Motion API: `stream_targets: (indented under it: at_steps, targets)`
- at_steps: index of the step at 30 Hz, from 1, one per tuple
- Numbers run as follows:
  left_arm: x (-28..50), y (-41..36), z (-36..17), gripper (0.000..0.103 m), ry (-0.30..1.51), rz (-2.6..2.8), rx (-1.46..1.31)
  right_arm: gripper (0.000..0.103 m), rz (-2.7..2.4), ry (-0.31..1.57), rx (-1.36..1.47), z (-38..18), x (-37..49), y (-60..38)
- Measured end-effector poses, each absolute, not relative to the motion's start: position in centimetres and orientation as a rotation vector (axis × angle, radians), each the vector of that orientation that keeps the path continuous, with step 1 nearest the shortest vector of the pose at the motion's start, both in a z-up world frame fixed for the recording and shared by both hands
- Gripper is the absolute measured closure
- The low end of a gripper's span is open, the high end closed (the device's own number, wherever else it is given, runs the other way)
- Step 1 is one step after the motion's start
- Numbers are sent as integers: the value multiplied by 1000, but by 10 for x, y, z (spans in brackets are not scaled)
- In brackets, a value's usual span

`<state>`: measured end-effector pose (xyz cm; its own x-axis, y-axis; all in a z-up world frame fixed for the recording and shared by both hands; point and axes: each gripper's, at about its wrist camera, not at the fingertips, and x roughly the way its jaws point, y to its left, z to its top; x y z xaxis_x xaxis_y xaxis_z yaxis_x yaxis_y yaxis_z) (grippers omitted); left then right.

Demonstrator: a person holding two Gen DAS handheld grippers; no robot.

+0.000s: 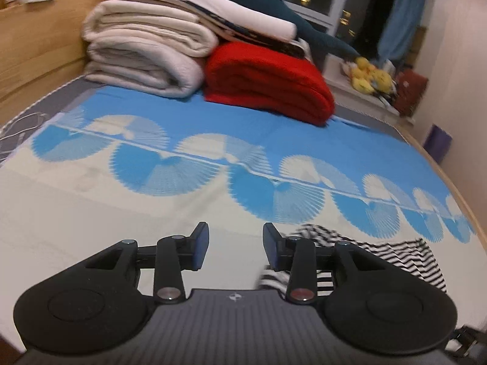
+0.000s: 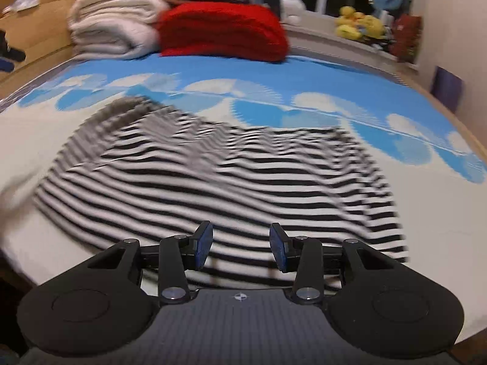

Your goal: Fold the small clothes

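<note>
A black-and-white striped garment [image 2: 213, 176] lies spread and rumpled on the bed's blue-and-cream sheet [image 2: 304, 91]. In the right wrist view it fills the middle, and my right gripper [image 2: 240, 248] is open and empty just above its near hem. In the left wrist view only part of the garment [image 1: 389, 255] shows, at the lower right behind the right finger. My left gripper [image 1: 236, 248] is open and empty over bare cream sheet, to the left of the garment.
A stack of folded cream blankets [image 1: 146, 60] and a folded red blanket [image 1: 268, 82] sit at the far end of the bed. A wooden headboard [image 1: 36, 45] runs along the left. Yellow plush toys [image 1: 369, 76] sit on the windowsill. A wall is at right.
</note>
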<state>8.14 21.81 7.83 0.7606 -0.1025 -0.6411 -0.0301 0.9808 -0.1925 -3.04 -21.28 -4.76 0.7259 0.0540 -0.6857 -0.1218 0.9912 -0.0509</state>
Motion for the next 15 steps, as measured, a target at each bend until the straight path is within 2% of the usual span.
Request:
stream_targets:
  at_steps: [2, 3, 4, 5, 12, 14, 15]
  targets:
    - [73, 243, 80, 60, 706, -4, -211, 62, 141, 770, -85, -52, -30, -188]
    - [69, 255, 81, 60, 703, 14, -217, 67, 167, 779, -80, -55, -25, -178]
    - [66, 267, 81, 60, 701, 33, -223, 81, 209, 789, -78, -57, -24, -163]
    - [63, 277, 81, 60, 704, 51, -229, 87, 252, 797, -83, -59, -23, -147]
    - [42, 326, 79, 60, 727, 117, -269, 86, 455, 769, -173, -57, -9, -38]
    - [38, 334, 78, 60, 728, 124, -276, 82, 515, 756, -217, -57, -2, -8]
    - [38, 337, 76, 60, 732, 128, -279, 75, 542, 765, -237, -58, 1, 4]
